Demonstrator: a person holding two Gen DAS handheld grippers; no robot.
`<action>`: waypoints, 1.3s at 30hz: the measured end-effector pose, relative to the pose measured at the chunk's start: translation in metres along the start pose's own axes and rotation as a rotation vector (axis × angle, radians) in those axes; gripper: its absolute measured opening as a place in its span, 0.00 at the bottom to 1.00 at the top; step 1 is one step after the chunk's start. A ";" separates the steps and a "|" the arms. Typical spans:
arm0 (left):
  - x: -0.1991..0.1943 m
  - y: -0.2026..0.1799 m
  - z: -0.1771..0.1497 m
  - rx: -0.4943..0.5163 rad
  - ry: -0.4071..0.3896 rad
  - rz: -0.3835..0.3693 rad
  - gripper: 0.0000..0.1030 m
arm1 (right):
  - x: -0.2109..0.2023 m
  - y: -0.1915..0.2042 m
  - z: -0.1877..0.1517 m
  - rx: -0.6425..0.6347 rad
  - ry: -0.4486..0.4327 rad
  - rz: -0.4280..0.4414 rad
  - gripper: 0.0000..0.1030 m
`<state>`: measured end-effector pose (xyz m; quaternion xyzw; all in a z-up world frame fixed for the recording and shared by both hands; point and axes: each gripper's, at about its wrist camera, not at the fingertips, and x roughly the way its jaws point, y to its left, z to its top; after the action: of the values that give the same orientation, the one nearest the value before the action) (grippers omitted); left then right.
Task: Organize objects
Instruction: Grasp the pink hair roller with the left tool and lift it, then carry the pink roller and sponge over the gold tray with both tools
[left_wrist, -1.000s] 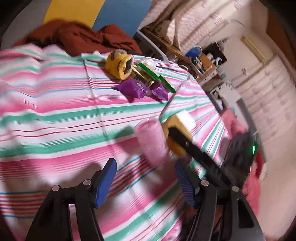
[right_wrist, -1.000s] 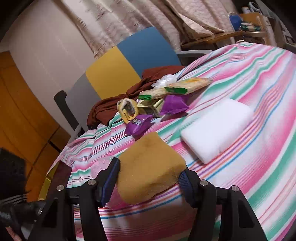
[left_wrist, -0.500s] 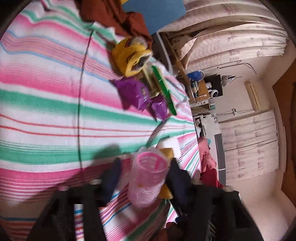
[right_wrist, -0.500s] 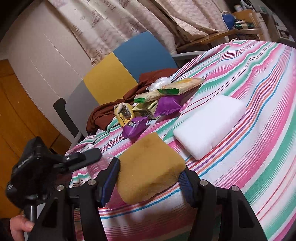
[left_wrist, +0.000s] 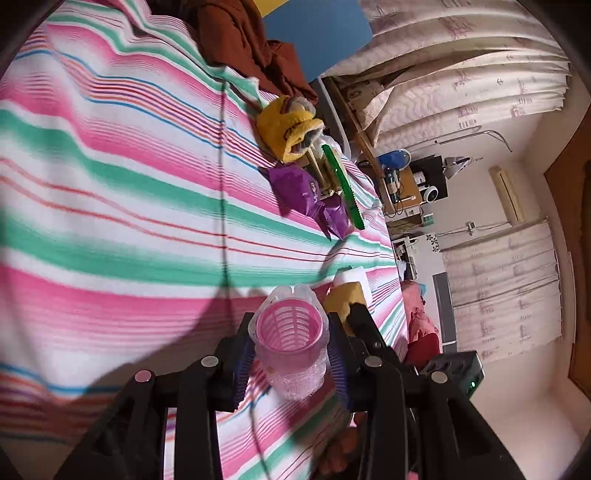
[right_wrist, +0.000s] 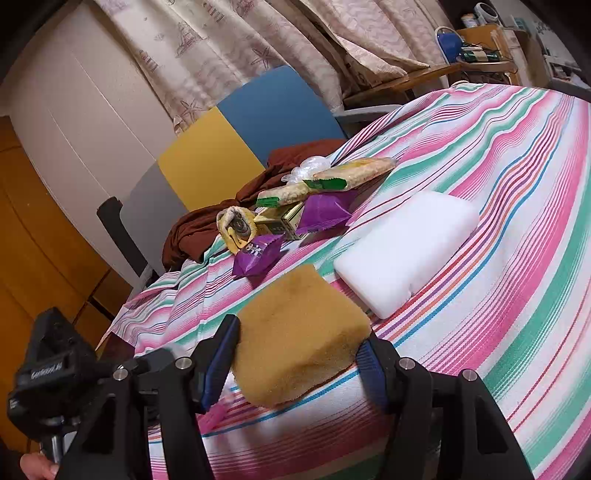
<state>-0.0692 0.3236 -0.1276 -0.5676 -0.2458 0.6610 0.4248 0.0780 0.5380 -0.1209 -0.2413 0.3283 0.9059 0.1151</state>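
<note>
My left gripper (left_wrist: 291, 354) is shut on a pink ribbed plastic cup (left_wrist: 290, 339), its open mouth facing the camera, just above the striped cloth (left_wrist: 110, 221). My right gripper (right_wrist: 295, 354) is shut on a tan sponge (right_wrist: 299, 332) that rests on the cloth, next to a white foam block (right_wrist: 402, 251). The sponge also shows behind the cup in the left wrist view (left_wrist: 343, 299). Further off lies a pile: two purple snack packets (right_wrist: 258, 254), a yellow plush toy (right_wrist: 236, 225), a small box (right_wrist: 280, 221) and green-edged cracker packs (right_wrist: 332, 177).
A brown cloth (right_wrist: 207, 221) hangs at the table's far edge in front of a chair with yellow and blue back (right_wrist: 236, 140). The left gripper's body (right_wrist: 55, 373) sits low left of the sponge. Curtains and a cluttered wooden shelf (right_wrist: 461, 55) stand behind.
My left gripper has moved in around the pink cup, closed on it and tilted it so its mouth faces the camera. My right gripper keeps its hold on the sponge, nearly still.
</note>
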 end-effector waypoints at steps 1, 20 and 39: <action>-0.004 0.003 -0.002 -0.007 -0.003 -0.005 0.36 | 0.000 0.000 0.000 -0.002 0.001 -0.002 0.60; -0.096 0.001 -0.027 0.093 -0.072 -0.047 0.36 | -0.011 0.042 -0.030 -0.091 0.076 -0.074 0.60; -0.253 0.063 -0.062 0.147 -0.212 0.117 0.36 | -0.029 0.229 -0.076 -0.384 0.203 0.320 0.60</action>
<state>-0.0286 0.0686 -0.0562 -0.4752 -0.2067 0.7571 0.3977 0.0460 0.3133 -0.0336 -0.2932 0.1945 0.9295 -0.1108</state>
